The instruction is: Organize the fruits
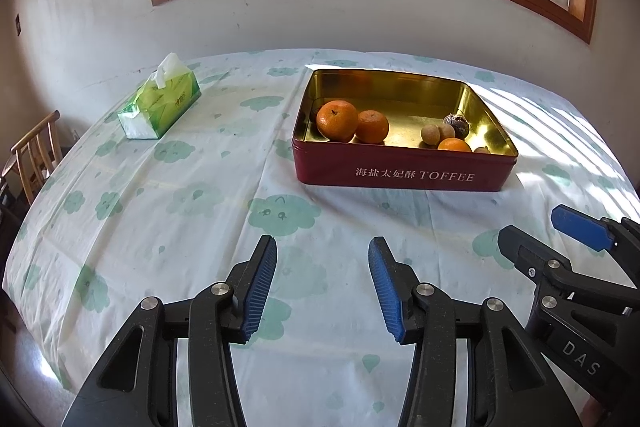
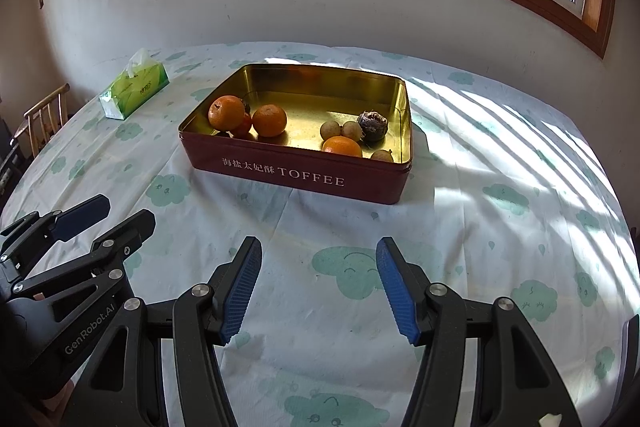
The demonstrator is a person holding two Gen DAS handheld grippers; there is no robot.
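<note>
Since every fruit in sight already lies inside the red toffee tin, the gathering is judged largely done, with only grouping by kind perhaps left. Toward the table's far left corner a green tissue box is seen, well apart from the tin. Within the tin, two mandarins are found at its left end; longans, a dark wrinkled fruit and another mandarin are clustered at its right. Nothing is held: the left gripper and right gripper are spread wide near the table's front edge, the cloud-print tablecloth between them and the tin being unobstructed.
</note>
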